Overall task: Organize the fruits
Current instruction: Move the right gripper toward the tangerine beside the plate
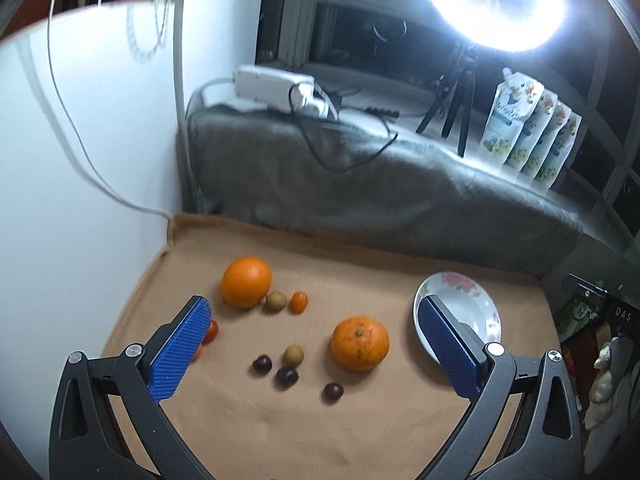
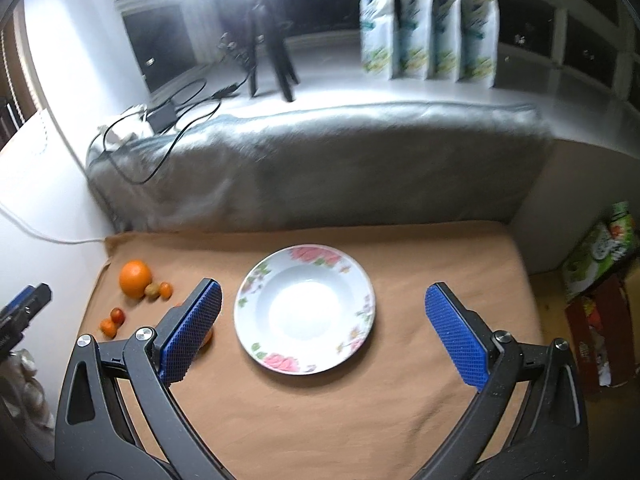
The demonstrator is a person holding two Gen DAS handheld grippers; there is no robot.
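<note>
My left gripper (image 1: 316, 340) and right gripper (image 2: 322, 330) both hang spread, empty. The mandarin (image 1: 359, 343) looks soft-skinned; I'd pinch its widest sides gently toward the plate (image 2: 256, 280).

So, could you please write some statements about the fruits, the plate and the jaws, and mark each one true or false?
1. The plate holds no fruit. True.
2. The left gripper is shut on an orange. False: its jaws stand wide open and hold nothing.
3. Three dark grapes lie on the tan cloth. True.
4. The right gripper has its jaws closed. False: they are wide open, one on each side of the plate.
5. The larger orange sits on the plate. False: it lies on the cloth, at the far left.
</note>
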